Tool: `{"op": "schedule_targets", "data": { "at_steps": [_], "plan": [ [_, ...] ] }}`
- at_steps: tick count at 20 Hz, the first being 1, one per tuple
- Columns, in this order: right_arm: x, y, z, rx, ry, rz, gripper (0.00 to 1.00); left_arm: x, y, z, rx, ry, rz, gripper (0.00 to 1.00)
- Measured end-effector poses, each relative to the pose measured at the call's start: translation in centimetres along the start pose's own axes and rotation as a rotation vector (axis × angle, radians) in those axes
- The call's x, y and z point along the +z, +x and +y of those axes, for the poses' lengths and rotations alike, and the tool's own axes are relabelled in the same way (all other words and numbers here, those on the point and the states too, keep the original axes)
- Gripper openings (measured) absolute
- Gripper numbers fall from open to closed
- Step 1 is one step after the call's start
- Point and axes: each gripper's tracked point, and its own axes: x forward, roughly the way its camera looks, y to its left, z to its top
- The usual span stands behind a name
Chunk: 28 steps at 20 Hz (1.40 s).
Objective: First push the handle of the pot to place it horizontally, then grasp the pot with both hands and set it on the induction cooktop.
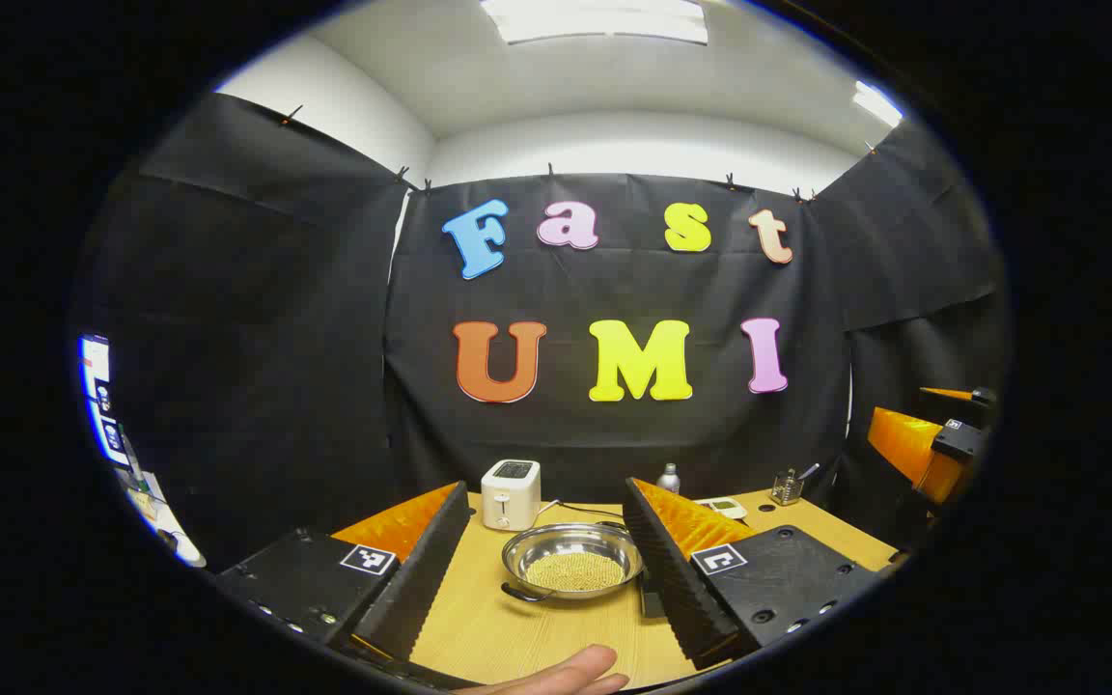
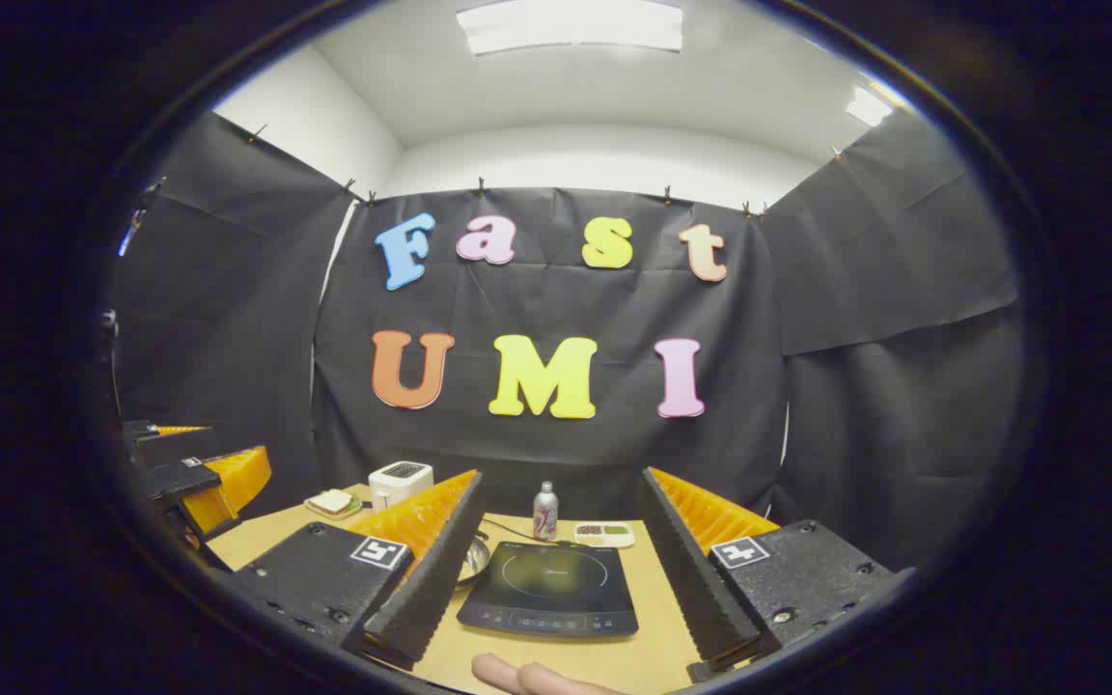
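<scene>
Two tongs, both spread wide and gripping nothing, both held above the counter (image 1: 479, 637). Left gripper view: left tongs (image 1: 546, 579) frame the pot (image 1: 572, 562), a shallow steel pan sitting on the counter, filled with a layer of small yellowish grains; its dark handle (image 1: 523, 594) sticks out at the lower left of the rim, toward the camera. Behind the pot a white toaster (image 1: 511, 494), further right a small bottle (image 1: 669, 478), a small white device (image 1: 725, 506) and a clear holder with utensils (image 1: 788, 486); fingertip of a hand (image 1: 566, 671) at the bottom edge. Right gripper view: right tongs (image 2: 556, 589) frame the induction cooktop (image 2: 550, 589), bare top, lying flat on the counter; the pot's rim peeks out just left of the cooktop, mostly hidden behind the left finger. Behind the cooktop a bottle (image 2: 544, 512) and a white tray with two compartments (image 2: 603, 532), dark bits in one, greenish in the other; a plate with a sandwich (image 2: 332, 502) left of the toaster; the other gripper at the far left edge
</scene>
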Motion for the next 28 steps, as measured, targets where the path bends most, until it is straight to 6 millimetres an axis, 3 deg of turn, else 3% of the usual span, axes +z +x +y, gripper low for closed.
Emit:
{"op": "schedule_targets", "data": {
  "at_steps": [1,2,3,4,19,24,28],
  "plan": [
    [-0.1,-0.1,-0.3,-0.005,-0.002,0.002,0.97,0.0,0.0,0.0,-0.001,0.0,0.001,0.85],
    [-0.1,0.1,-0.6,-0.009,-0.003,0.004,0.97,0.0,-0.3,0.0,0.002,-0.001,-0.002,0.95],
    [-0.1,0.1,-0.9,-0.015,-0.003,0.004,0.99,0.1,-0.1,0.1,0.005,-0.003,-0.004,0.85],
    [-0.2,0.1,-1.3,-0.02,-0.003,0.006,0.97,0.2,-0.1,0.0,0.006,-0.006,-0.008,0.95],
    [-0.6,0.3,-4.2,-0.033,0.034,0.007,0.97,2.5,-1.1,-2.6,-0.051,-0.058,-0.084,0.95],
    [-0.5,0.1,-5.2,-0.05,0.036,-0.006,0.97,2.1,-0.6,-2.0,-0.027,-0.05,-0.07,0.95],
    [-0.8,0.1,-5.3,-0.042,0.043,0.001,0.97,1.4,-0.2,-2.9,-0.056,-0.04,-0.053,0.94]
  ]
}}
